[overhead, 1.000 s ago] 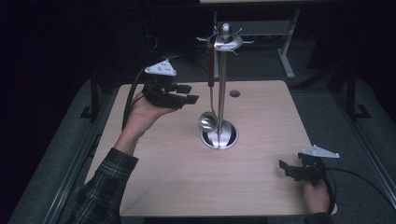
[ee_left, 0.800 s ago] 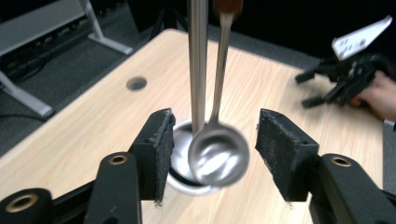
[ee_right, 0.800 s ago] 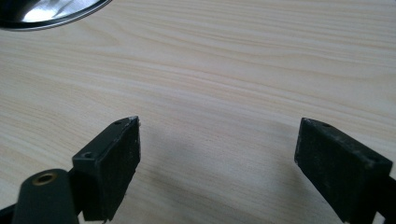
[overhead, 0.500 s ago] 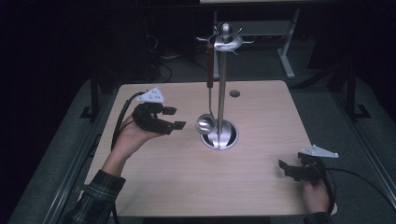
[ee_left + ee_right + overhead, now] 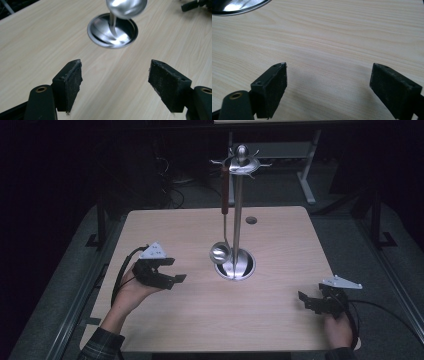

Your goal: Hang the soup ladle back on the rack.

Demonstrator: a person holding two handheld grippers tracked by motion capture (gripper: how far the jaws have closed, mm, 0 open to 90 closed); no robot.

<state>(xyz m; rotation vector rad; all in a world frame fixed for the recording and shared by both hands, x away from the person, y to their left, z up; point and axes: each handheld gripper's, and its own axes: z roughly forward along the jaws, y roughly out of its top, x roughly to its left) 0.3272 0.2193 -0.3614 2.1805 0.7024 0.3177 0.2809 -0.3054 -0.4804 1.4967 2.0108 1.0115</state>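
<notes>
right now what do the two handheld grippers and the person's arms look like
Both are black two-jaw tools. The left gripper carries a grey three-cornered plate on top, with a black cable looping from it; its flat rectangular pads look worn and fuzzy. The right gripper has a matching plate and cable. The left forearm wears a dark plaid sleeve.

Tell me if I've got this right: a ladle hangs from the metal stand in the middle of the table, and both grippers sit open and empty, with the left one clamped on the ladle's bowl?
Not quite. The left gripper is not clamped on the ladle: the left gripper view shows its jaws wide apart over bare table, short of the bowl. The ladle does hang from the stand, and the right gripper is open and empty too.
</notes>
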